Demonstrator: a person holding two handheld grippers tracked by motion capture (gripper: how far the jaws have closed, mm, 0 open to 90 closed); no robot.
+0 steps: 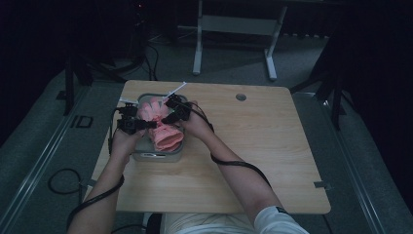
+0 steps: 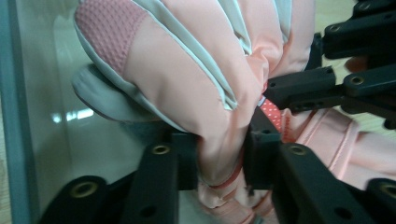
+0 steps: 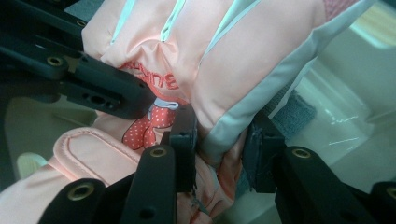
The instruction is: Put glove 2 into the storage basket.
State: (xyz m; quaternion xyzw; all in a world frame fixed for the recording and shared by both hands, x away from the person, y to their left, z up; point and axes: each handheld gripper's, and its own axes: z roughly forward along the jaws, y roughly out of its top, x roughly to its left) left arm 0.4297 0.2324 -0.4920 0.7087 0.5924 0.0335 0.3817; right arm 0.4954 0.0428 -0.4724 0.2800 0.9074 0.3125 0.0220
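Both grippers pinch the pink ski glove: your left gripper point(image 2: 219, 161) and right gripper point(image 3: 219, 154) each have jaws closed on opposite edges of it, over the clear plastic bin point(image 1: 146, 156). You look midway through lowering it in; next, ease it down beside the glove already inside, then release.

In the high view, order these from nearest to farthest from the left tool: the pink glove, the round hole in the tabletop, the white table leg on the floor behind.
1. pink glove, against the left tool, in the grey bin.
2. round hole, toward the table's far right.
3. white table leg, on the floor beyond the table.
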